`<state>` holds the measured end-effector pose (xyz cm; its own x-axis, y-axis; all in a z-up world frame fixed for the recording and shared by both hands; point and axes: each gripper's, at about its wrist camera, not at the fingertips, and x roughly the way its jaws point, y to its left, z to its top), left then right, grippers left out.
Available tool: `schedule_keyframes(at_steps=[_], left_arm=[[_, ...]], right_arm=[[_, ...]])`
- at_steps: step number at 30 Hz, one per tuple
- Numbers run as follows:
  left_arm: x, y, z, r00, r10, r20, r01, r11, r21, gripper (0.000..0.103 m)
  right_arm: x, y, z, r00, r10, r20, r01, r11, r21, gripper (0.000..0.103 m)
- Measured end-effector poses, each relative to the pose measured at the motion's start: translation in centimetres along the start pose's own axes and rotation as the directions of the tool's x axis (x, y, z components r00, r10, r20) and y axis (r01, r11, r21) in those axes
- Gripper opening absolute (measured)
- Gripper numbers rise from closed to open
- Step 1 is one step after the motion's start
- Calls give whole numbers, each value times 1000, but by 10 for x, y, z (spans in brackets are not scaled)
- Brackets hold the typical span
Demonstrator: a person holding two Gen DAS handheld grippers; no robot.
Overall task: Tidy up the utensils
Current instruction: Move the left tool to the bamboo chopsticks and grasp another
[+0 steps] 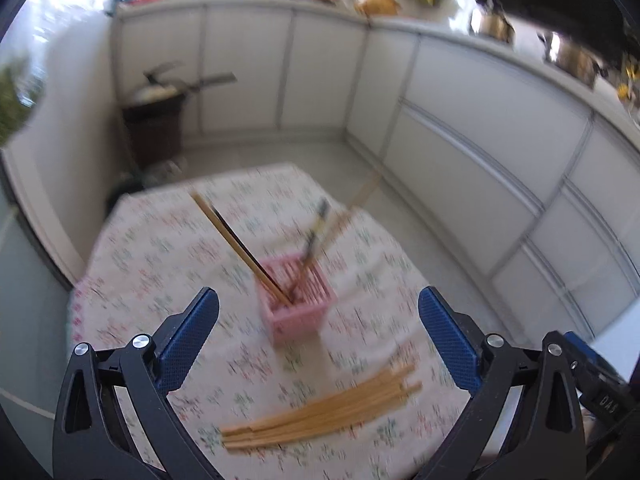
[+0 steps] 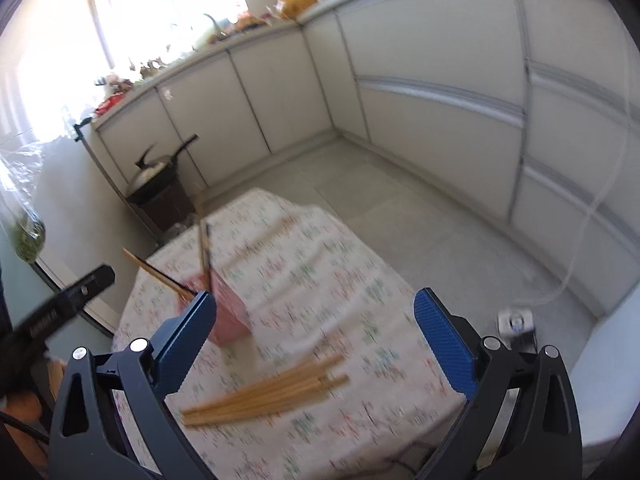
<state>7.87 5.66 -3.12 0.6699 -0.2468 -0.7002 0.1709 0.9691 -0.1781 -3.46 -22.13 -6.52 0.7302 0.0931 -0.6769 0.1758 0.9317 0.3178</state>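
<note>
Both tools, left (image 1: 318, 334) and right (image 2: 316, 336), gape empty above the floral-clothed bench (image 1: 160, 264); cabinets (image 1: 460, 128) beyond, blurred chopsticks (image 1: 320, 416) below.

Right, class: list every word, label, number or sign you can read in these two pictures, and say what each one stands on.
"DAS": white letters on a black gripper body at the lower right of the left wrist view; possibly cut off.
White lettering on the black gripper body at the left of the right wrist view: too blurred to read.
Pink basket, chopsticks, tablecloth: no text.
</note>
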Motion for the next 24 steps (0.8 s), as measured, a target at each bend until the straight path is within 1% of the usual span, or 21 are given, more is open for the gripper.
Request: schedule_keyframes(at_steps=[2, 4, 5, 6, 7, 8, 9, 11, 12, 14, 15, 17, 18, 19, 22, 24], left_arm=[[20, -8, -11, 995, -51, -88, 54, 998, 30, 96], [42, -20, -23, 982, -80, -173, 90, 995, 53, 96], [57, -27, -30, 970, -85, -226, 103, 992, 70, 96], [68, -33, -35, 962, -83, -260, 108, 990, 85, 96], [83, -41, -42, 950, -70, -305, 107, 989, 106, 96], [95, -46, -47, 940, -57, -337, 102, 988, 118, 96], [105, -51, -52, 930, -46, -365, 99, 987, 128, 96], [127, -62, -61, 906, -37, -422, 115, 980, 161, 96], [135, -67, -63, 898, -26, -439, 117, 976, 181, 96], [148, -72, -67, 890, 11, -457, 99, 971, 218, 95], [153, -73, -68, 886, 24, -464, 93, 970, 227, 94], [164, -75, -68, 875, 48, -482, 81, 967, 243, 83], [168, -76, -68, 867, 53, -495, 83, 965, 250, 73], [173, -76, -68, 861, 57, -506, 85, 964, 253, 68], [187, -77, -68, 843, 78, -533, 82, 960, 269, 62], [193, -75, -69, 835, 91, -543, 75, 958, 276, 58]], right_arm=[[5, -27, -24, 998, -24, -61, 25, 999, 31, 96], [13, -48, -43, 989, -32, -143, 43, 996, 75, 96], [18, -56, -48, 981, -7, -192, 29, 993, 113, 96], [21, -62, -52, 974, 27, -223, 6, 989, 146, 96], [23, -65, -54, 970, 53, -238, -13, 986, 166, 96], [23, -66, -55, 969, 59, -239, -19, 986, 167, 96], [21, -67, -57, 972, 48, -231, -12, 988, 155, 96], [21, -68, -59, 972, 38, -231, -4, 989, 145, 96], [22, -66, -60, 970, 42, -241, -5, 989, 150, 96], [27, -72, -64, 959, 67, -274, -18, 983, 181, 96], [30, -75, -64, 954, 79, -288, -22, 980, 196, 96], [32, -81, -66, 945, 98, -313, -28, 975, 222, 96], [33, -83, -67, 941, 104, -322, -29, 973, 230, 96], [33, -84, -67, 940, 107, -325, -30, 972, 234, 96], [34, -85, -68, 937, 109, -332, -34, 974, 226, 96], [36, -83, -68, 932, 114, -344, -37, 974, 222, 96]])
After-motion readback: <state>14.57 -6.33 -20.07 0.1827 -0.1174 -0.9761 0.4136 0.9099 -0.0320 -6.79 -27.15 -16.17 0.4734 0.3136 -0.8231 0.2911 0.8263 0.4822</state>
